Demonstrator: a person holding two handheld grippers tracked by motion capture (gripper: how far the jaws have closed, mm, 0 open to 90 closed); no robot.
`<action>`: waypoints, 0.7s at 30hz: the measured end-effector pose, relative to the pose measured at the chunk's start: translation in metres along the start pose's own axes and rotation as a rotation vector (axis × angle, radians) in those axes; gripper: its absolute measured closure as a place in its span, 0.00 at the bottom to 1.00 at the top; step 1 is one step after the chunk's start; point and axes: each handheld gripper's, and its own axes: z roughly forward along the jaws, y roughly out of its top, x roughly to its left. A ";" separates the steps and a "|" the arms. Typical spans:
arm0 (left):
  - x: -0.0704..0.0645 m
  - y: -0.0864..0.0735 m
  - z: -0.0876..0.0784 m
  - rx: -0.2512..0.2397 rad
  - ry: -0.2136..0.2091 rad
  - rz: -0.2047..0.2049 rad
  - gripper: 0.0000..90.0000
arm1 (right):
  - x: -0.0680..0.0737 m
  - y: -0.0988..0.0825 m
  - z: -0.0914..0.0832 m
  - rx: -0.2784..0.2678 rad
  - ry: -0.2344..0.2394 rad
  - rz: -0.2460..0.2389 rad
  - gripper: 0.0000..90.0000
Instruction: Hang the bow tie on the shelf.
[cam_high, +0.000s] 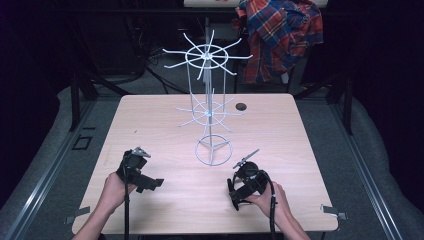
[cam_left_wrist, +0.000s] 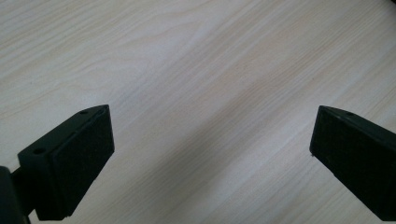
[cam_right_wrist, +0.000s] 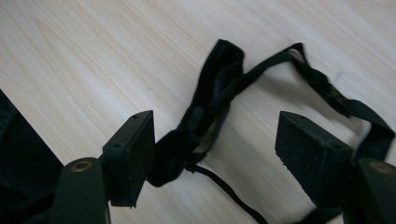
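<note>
A black fabric strap (cam_right_wrist: 223, 70) with a small buckle (cam_right_wrist: 332, 93) lies bunched on the light wooden table (cam_high: 280, 130). My right gripper (cam_right_wrist: 215, 117) hovers just over it, open, its jaws either side of the strap's thick folded part without touching it. In the high view the right gripper (cam_high: 235, 194) is held near the table's front right. My left gripper (cam_high: 149, 185) is held at the front left. It is open over bare wood (cam_left_wrist: 205, 60) with nothing between its jaws (cam_left_wrist: 211, 112).
A tall white wire display rack (cam_high: 209, 107) with two tiers of radiating hooks stands on a ring base at the table's middle. A small round hole (cam_high: 241, 106) sits behind it. A plaid shirt (cam_high: 280, 35) hangs beyond the far edge. Dark floor surrounds the table.
</note>
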 end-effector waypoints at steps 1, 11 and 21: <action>-0.001 0.000 0.000 -0.005 0.006 0.000 0.00 | 0.005 0.002 0.007 0.020 0.001 -0.012 0.40; -0.002 -0.003 -0.002 -0.005 0.011 -0.002 0.00 | 0.016 0.006 0.023 0.121 -0.069 -0.046 0.60; -0.002 0.000 0.000 0.005 0.001 0.008 0.00 | 0.005 0.000 0.024 0.124 -0.072 -0.028 0.81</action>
